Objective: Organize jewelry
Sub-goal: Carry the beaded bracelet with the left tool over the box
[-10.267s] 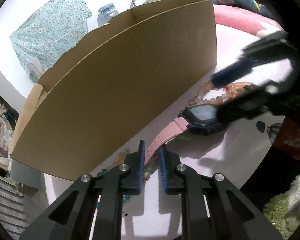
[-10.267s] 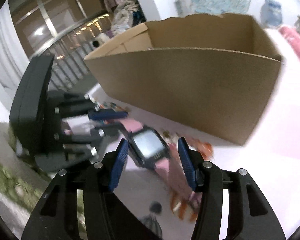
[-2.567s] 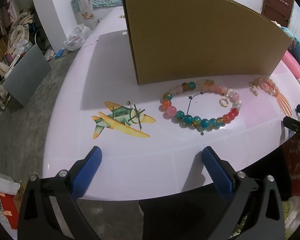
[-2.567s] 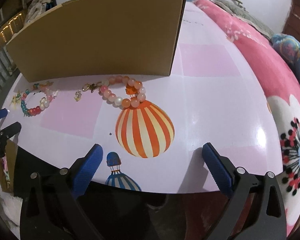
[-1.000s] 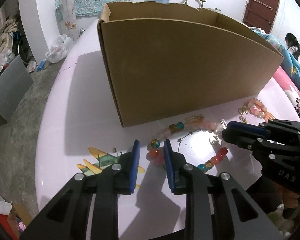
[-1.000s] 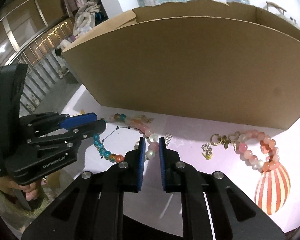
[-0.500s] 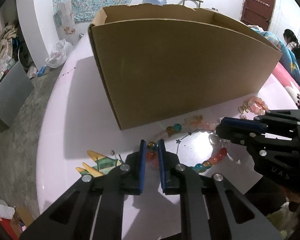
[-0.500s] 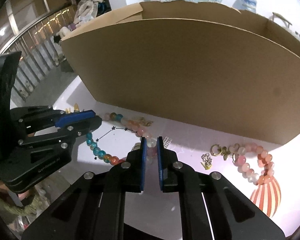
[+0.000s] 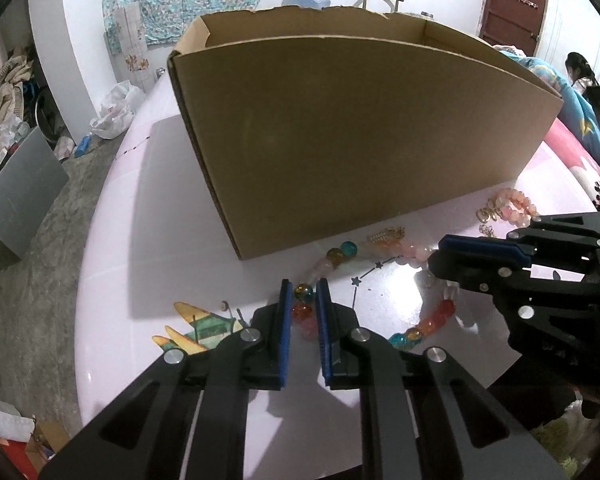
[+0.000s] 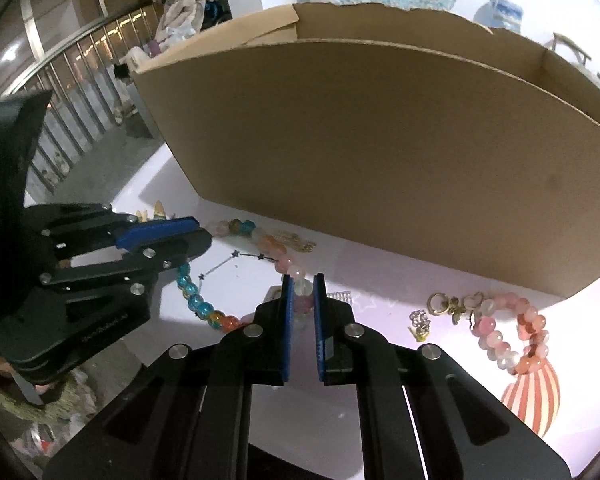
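A multicolored bead bracelet point(image 9: 434, 320) lies in a loop on the pink table in front of a large open cardboard box point(image 9: 340, 128). My left gripper point(image 9: 304, 300) is shut on beads at the loop's left side. My right gripper point(image 10: 300, 292) is shut on pale beads at the loop's right side. The same bracelet point(image 10: 198, 306) shows in the right wrist view, with the left gripper point(image 10: 180, 232) at its far side. The right gripper point(image 9: 444, 256) shows at the right in the left wrist view. The box point(image 10: 380, 152) stands just behind.
A pink bead bracelet point(image 10: 508, 340) with gold charms point(image 10: 452, 306) lies to the right, also in the left wrist view point(image 9: 512, 204). A small gold clasp piece point(image 9: 388, 234) lies by the box. Table prints: airplane point(image 9: 196, 330), striped balloon point(image 10: 534, 394). The table edge is near.
Both grippers, open and back from the table 2.6 s ago, moved in and closed on opposite sides of the multicolored bracelet. In the last half second they barely moved.
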Action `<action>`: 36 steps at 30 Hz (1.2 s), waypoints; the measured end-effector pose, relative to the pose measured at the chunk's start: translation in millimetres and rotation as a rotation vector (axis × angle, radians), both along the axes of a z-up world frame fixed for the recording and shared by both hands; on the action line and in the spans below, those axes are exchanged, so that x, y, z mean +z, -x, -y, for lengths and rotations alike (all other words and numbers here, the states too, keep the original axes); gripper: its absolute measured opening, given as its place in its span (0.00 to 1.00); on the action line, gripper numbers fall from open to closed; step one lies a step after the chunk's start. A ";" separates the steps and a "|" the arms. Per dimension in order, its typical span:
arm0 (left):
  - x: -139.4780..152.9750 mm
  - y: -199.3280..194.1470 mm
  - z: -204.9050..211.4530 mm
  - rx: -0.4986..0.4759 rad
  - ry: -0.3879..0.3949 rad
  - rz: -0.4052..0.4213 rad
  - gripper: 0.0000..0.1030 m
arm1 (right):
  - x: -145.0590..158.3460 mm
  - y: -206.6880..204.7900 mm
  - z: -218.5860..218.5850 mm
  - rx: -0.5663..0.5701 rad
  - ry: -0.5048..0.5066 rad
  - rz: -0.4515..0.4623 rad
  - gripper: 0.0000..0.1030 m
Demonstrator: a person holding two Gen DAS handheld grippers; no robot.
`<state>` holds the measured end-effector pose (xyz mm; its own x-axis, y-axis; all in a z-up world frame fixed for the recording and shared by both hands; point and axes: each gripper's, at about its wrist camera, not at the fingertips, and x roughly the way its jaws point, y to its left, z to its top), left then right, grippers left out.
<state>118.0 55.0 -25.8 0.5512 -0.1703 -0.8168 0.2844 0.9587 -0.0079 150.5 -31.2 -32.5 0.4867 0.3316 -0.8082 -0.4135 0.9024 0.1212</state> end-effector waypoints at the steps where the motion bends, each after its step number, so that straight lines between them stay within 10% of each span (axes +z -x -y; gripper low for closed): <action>1: -0.1 0.2 0.0 0.000 0.000 -0.001 0.11 | 1.9 0.9 0.6 -0.003 -0.006 0.008 0.07; 19: 3.5 8.5 -2.5 0.012 0.010 0.033 0.09 | 9.9 12.5 1.1 -0.013 -0.016 0.072 0.07; 36: 103.5 60.1 0.4 -0.042 0.107 0.302 0.09 | 76.5 53.2 28.2 -0.023 -0.124 0.269 0.07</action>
